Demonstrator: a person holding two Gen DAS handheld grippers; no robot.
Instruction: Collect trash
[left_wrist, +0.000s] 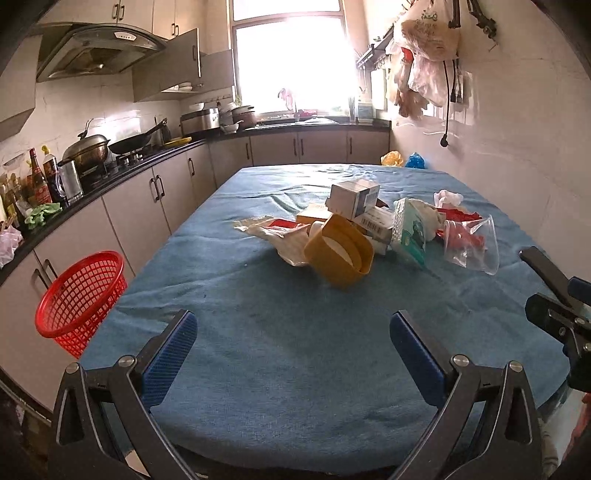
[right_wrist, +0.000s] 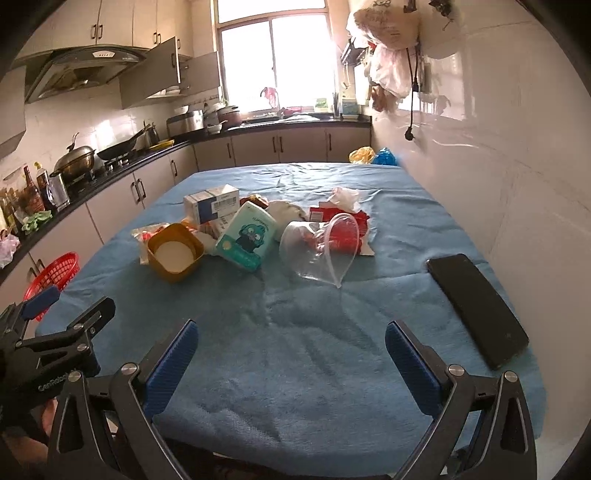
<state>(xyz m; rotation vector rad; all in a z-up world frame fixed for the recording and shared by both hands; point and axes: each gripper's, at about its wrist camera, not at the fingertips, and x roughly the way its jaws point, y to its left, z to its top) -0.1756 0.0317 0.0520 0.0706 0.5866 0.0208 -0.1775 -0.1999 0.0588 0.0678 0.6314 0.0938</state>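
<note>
A pile of trash lies mid-table on the blue cloth (left_wrist: 288, 332): a yellow tub (left_wrist: 340, 251) on its side, white cartons (left_wrist: 354, 195), a teal tissue pack (right_wrist: 247, 236), a clear plastic bag (right_wrist: 321, 247), red wrappers (right_wrist: 347, 225) and crumpled tissue (right_wrist: 345, 197). The red mesh basket (left_wrist: 81, 295) stands on the floor off the table's left edge. My left gripper (left_wrist: 293, 332) hovers open over the near cloth, short of the pile, holding nothing. My right gripper (right_wrist: 291, 343) is open too, near the table's front edge, with nothing between its fingers.
A black phone (right_wrist: 476, 306) lies on the cloth at the right, near the white wall. The kitchen counter (left_wrist: 122, 173) with pots, wok and bottles runs along the left. Plastic bags (left_wrist: 424, 44) hang on the right wall. Yellow and blue bags (right_wrist: 373, 155) sit beyond the table's far end.
</note>
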